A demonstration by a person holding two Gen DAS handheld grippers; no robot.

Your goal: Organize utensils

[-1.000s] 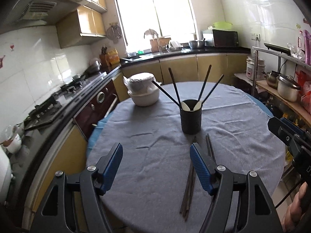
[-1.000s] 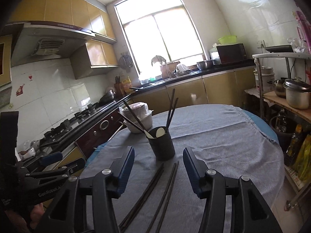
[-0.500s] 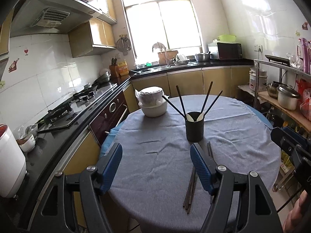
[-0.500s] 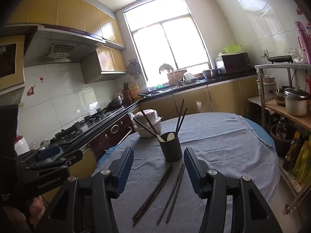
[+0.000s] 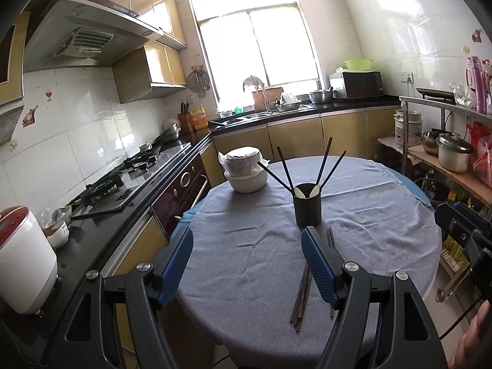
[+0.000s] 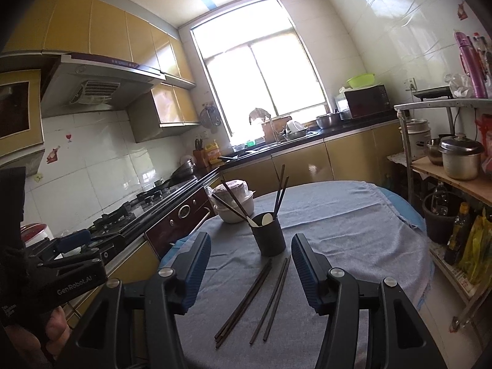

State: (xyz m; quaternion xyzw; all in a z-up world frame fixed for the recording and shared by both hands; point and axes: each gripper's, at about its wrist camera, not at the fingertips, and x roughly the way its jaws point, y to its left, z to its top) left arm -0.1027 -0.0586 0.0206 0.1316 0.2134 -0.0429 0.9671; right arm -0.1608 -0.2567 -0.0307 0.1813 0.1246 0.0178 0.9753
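- Chopsticks point(image 6: 246, 299) are lying loose on the round desk point(image 5: 384, 215), two dark pairs side by side on the grey cloth point(image 6: 353, 230), just in front of the black holder cup point(image 6: 268, 234).
- Holder cup stands upright near the middle of the desk, with four dark chopsticks point(image 5: 323, 161) fanning out of it and a couple of pale spoon ends point(image 5: 299, 191) poking up at the rim.
- Left gripper point(image 5: 247, 264) hovers over the near edge of the desk, jaws spread wide, nothing between the blue pads point(image 5: 316, 264). From its view the loose chopsticks sit partly behind the right-hand pad.
- Right gripper point(image 6: 250, 269) is also wide apart and empty, hanging above the near ends of the loose chopsticks, not touching them.
- White stacked bowls point(image 5: 246, 170) wrapped in plastic sit at the far left of the desk, behind the cup.
- Stove point(image 5: 123, 178) and counter run along the left wall, and a shelf with steel pots point(image 6: 459, 156) is off to the right.
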